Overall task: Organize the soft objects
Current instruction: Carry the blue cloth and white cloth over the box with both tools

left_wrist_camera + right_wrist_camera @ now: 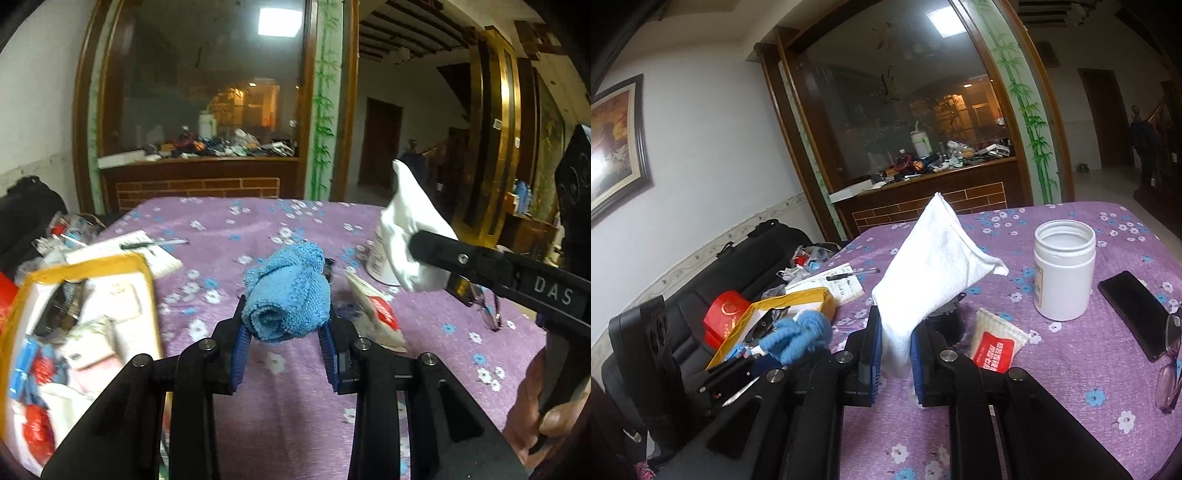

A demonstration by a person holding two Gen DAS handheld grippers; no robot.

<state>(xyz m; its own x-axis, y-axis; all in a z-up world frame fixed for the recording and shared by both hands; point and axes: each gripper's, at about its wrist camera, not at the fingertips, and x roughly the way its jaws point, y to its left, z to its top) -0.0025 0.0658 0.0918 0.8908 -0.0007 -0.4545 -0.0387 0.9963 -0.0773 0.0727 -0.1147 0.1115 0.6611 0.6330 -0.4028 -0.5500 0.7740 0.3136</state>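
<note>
Grippers both loaded: our left gripper clamps the blue towel roll, roll axis along the fingers, right gripper clamps the white cloth upright, yellow box nearer our left.

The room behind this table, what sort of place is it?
Probably a lived-in home dining or living room: a floral purple tablecloth, a framed painting on the wall, and a cluttered wooden counter behind.

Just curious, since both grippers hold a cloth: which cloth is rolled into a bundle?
The blue terry cloth, clamped in the left gripper, is rolled up. The white cloth in the right gripper stands up flat and folded, not rolled.
</note>
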